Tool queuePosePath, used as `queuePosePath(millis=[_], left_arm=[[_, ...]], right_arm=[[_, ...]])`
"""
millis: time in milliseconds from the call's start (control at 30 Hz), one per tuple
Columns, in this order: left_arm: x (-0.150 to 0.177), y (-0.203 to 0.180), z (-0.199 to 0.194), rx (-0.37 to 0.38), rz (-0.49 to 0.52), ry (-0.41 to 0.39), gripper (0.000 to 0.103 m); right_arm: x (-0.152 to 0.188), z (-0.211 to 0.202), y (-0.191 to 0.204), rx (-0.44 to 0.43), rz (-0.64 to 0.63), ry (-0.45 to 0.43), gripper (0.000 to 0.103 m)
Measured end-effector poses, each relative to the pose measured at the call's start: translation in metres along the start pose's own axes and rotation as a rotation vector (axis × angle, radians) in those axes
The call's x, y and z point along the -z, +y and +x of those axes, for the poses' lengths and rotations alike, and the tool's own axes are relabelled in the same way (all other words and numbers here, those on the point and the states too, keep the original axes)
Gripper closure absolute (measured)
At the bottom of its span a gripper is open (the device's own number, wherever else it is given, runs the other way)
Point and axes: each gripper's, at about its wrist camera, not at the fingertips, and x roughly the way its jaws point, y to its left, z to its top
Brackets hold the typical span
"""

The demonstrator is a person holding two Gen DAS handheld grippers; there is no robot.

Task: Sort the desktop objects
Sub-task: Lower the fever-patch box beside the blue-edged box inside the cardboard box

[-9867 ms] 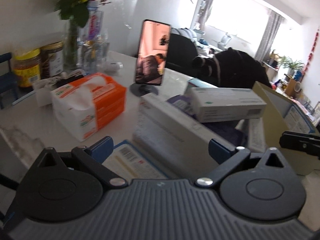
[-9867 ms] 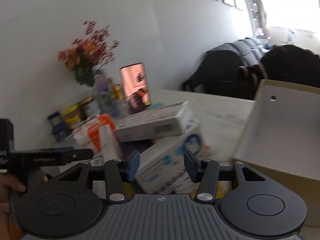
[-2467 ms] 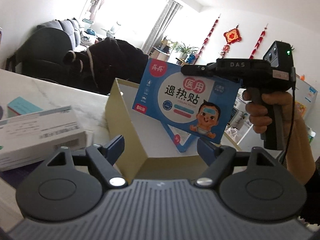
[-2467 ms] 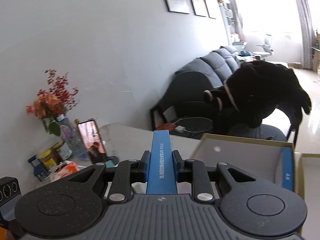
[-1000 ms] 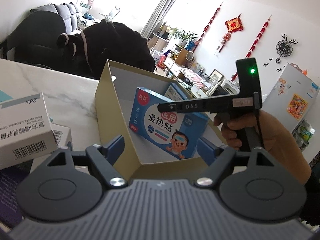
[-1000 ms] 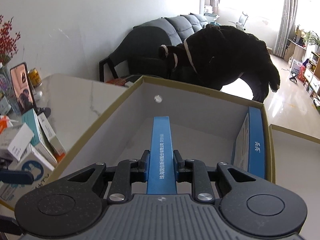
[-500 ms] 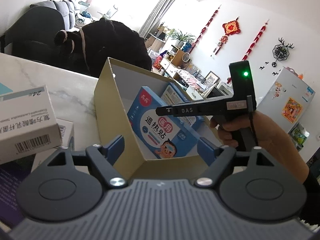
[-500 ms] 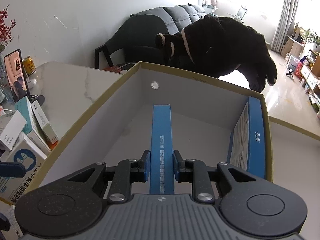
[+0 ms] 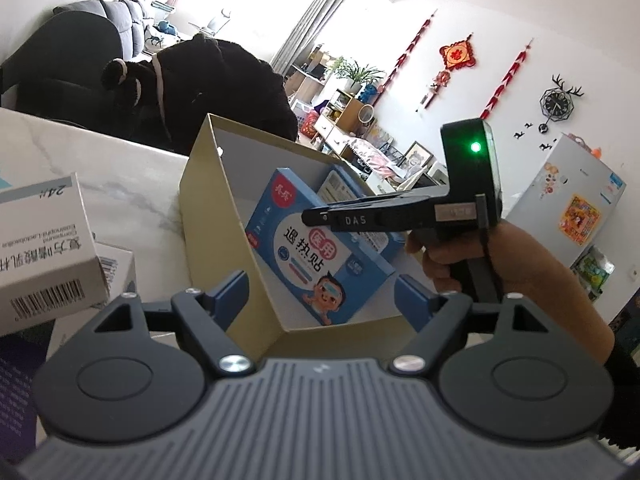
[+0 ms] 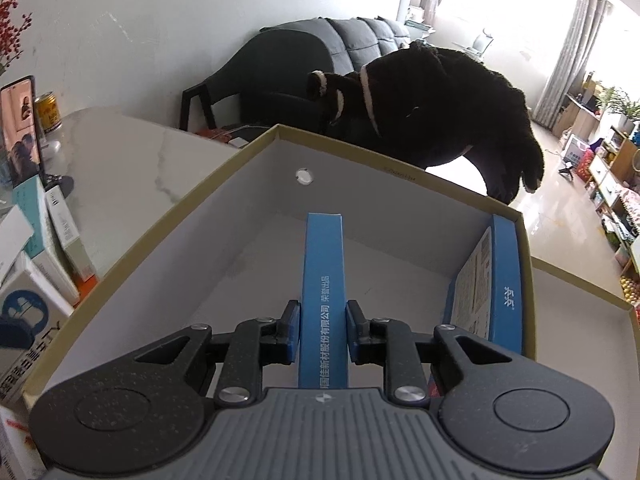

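Observation:
My right gripper [image 10: 322, 334] is shut on the narrow edge of a flat blue fever-patch box [image 10: 322, 280]. It holds the box tilted inside the open tan carton [image 10: 160, 216]. From the left wrist view the same blue box [image 9: 316, 256] shows its printed face and hangs low inside the carton [image 9: 204, 184], with the right gripper [image 9: 316, 216] clamped on its top. A second blue box [image 10: 506, 280] stands against the carton's right wall. My left gripper [image 9: 322, 292] is open with nothing held, just before the carton's near corner.
A pile of white medicine boxes [image 9: 40, 248] lies left of the carton on the marble table [image 10: 132, 160]. A phone on a stand [image 10: 20, 128] is at the far left. A dark coat over a chair [image 10: 432, 104] sits beyond the table. A person's hand [image 9: 500, 264] holds the right gripper.
The right gripper brought the blue box from above the carton down into it and tipped it slightly. The left gripper has stayed in place and open.

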Motion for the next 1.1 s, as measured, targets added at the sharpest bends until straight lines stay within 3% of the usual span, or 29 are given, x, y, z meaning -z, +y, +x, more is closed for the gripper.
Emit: queuePosePath(millis=[533, 1100], left_arm=[[0.001, 0.01, -0.001, 0.026, -0.025, -0.006, 0.022], [0.002, 0.008, -0.005, 0.034, -0.019, -0.004, 0.022]], right_arm=[[-0.007, 0.023, -0.023, 0.204, 0.05, -0.009, 0.078], [-0.013, 0.035, -0.049, 0.275, 0.113, -0.013, 0.077]])
